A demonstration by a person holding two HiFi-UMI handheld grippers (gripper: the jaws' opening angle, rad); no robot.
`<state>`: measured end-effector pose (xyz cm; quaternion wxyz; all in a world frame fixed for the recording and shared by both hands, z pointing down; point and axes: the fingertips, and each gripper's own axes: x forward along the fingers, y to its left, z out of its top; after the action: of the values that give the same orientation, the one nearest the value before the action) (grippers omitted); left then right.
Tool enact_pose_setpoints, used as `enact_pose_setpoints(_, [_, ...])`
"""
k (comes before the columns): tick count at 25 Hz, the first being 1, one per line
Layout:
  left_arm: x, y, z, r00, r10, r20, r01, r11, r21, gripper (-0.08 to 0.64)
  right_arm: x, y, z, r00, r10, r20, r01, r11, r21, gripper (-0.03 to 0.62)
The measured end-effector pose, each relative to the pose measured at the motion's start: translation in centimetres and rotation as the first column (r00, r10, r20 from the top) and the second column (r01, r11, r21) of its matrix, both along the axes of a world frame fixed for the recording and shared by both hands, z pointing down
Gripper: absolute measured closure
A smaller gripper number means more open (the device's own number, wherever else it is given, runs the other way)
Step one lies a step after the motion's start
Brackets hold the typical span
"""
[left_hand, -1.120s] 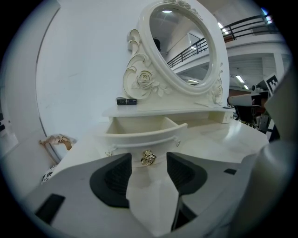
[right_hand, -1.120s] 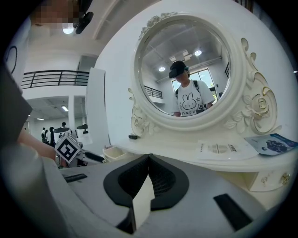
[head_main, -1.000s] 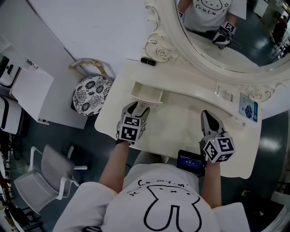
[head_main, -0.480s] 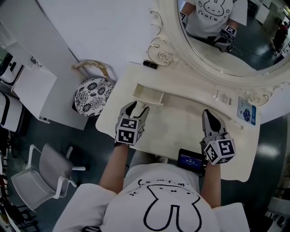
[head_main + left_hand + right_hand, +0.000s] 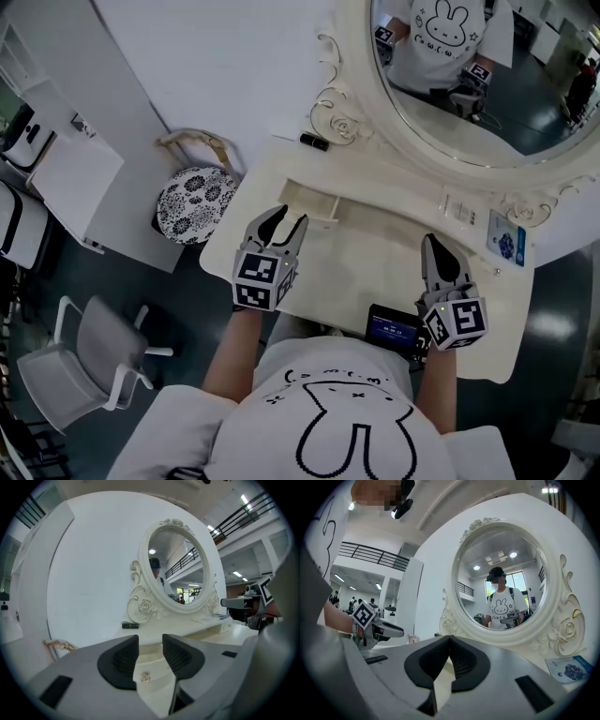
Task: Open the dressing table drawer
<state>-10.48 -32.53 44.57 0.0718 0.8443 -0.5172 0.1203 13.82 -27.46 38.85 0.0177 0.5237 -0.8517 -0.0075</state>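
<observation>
Bench: cream dressing bench (image 5: pixel 375 272) with a curved front edge and a low raised tier along the back, against a white wall.
Mirror: big oval mirror (image 5: pixel 469 84) in a carved cream frame with scrolls and a rose, standing on the back tier.
Chair: grey chair (image 5: pixel 89 361) on the floor, well to the left.
Stool: round stool (image 5: pixel 192 203) with a black-and-white flower pattern, just beside the bench's left end.
Drawer: small, shallow cream drawer (image 5: pixel 309 199) in the left part of the back tier, below the rose; it stands pulled out, its pale inside showing from above.
Left claw: left claw (image 5: pixel 289 217) points at the drawer front from close by; its jaws have just been closing, a narrow gap remains and the pads press on nothing.
Right claw: right claw (image 5: pixel 431 242) over the right half of the bench, well apart from the drawer, pad tips together, empty.
Knob: small flower-shaped metal knob (image 5: pixel 146 677) on the drawer front, seen through the left jaws' gap, beyond the pads.
</observation>
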Motion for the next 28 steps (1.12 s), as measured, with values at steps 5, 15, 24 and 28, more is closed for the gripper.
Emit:
enact_pose_setpoints(5, [0.2, 0.7, -2.7, 1.000, 0.008, -0.028, -0.005, 0.995, 0.101, 0.539, 0.5, 0.4, -1.1, 1.000, 0.013, 0.001, -0.013, 0.998, 0.053, 0.580])
enact_pose_setpoints(15, [1.6, 1.3, -7.7, 0.997, 0.071, -0.040, -0.061, 0.975, 0.215, 0.538, 0.4, 0.2, -2.9, 1.000, 0.012, -0.017, -0.010, 0.995, 0.095, 0.580])
enact_pose_setpoints(24, [2.3, 1.2, -7.0, 0.995, 0.091, -0.043, -0.081, 0.976, 0.203, 0.538, -0.3, 0.0, -2.8, 0.998, 0.006, -0.061, -0.001, 0.997, 0.084, 0.581])
enact_pose_setpoints(28, [2.3, 1.2, -6.7, 0.995, 0.093, -0.044, -0.083, 0.978, 0.194, 0.538, -0.8, 0.0, -2.8, 0.997, -0.006, -0.075, 0.013, 0.996, 0.083, 0.581])
